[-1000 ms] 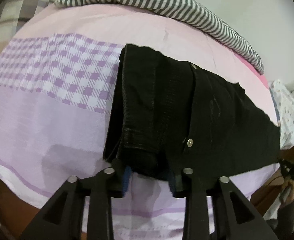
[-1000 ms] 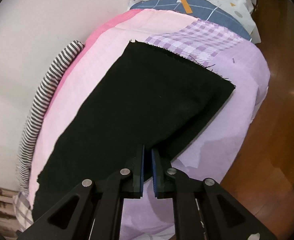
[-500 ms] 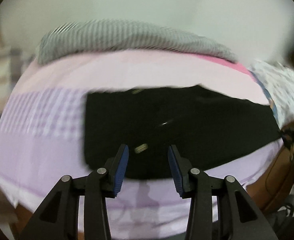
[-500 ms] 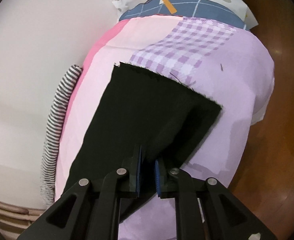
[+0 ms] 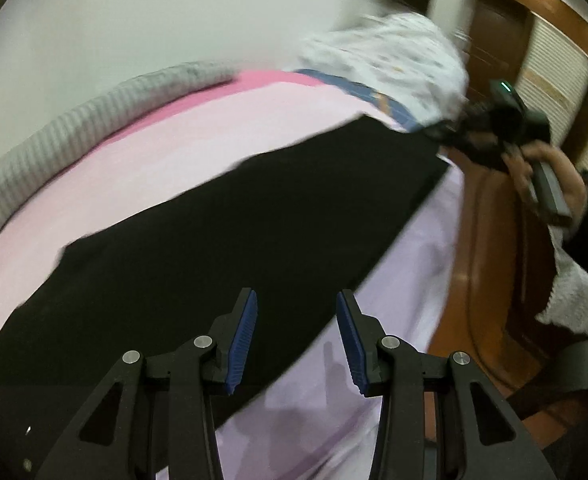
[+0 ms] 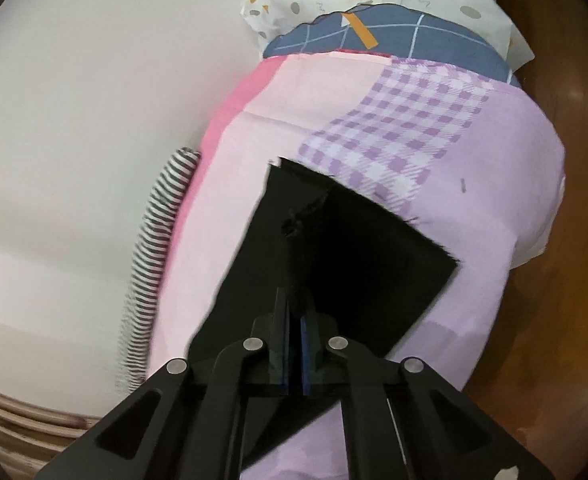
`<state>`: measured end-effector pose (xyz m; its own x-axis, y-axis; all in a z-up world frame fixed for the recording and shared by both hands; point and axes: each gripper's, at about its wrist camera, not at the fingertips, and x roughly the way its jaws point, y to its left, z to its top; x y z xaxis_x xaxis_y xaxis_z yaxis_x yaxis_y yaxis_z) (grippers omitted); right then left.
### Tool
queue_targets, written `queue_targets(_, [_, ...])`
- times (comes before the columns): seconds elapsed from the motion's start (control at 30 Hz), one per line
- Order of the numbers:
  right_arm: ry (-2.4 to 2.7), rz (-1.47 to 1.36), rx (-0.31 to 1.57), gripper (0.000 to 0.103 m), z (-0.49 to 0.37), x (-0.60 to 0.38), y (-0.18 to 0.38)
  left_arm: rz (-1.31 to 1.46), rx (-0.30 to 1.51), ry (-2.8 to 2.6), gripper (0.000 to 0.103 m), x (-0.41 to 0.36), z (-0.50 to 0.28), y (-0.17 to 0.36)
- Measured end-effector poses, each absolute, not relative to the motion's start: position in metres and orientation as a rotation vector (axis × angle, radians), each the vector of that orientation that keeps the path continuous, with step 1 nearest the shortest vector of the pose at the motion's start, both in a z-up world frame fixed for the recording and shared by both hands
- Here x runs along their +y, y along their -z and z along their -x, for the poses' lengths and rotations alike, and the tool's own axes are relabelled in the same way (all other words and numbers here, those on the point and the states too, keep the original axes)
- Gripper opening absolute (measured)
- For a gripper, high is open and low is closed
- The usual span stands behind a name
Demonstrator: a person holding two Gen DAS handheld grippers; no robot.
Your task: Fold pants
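Black pants (image 5: 229, 248) lie flat on the bed (image 5: 181, 136). Right gripper (image 6: 294, 344) jaws pinched on the hem end, left gripper (image 5: 296, 336) part open, empty. Floppy fabric imo, so grab edges/corners.

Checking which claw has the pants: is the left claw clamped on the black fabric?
No: the left claw stands open above the black pants, nothing between its blue pads.
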<state>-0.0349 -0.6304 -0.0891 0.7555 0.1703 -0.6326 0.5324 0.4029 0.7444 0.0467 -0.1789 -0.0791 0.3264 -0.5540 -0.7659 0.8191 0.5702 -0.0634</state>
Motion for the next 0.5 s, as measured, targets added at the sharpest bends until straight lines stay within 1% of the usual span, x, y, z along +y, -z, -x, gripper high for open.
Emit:
queue_targets(0.1, [0.232, -1.155, 0.699, 0.005, 0.032, -0.629, 0.079, -0.433, 0.792, 0.955, 0.043, -0.212, -0.032, 0.081])
queue_targets(0.2, [0.215, -1.155, 0.69, 0.005, 0.029, -0.629, 0.072, -0.45, 0.788, 0.955, 0.043, -0.23, -0.032, 0.089])
queue_targets(0.43, [0.208, -1.162, 0.684, 0.005, 0.03, -0.629, 0.069, -0.5, 0.837, 0.932, 0.043, -0.251, -0.036, 0.118])
queue_targets(0.5, [0.21, -1.165, 0.685, 0.005, 0.032, -0.631, 0.071, -0.507, 0.827, 0.927, 0.043, -0.254, -0.035, 0.122])
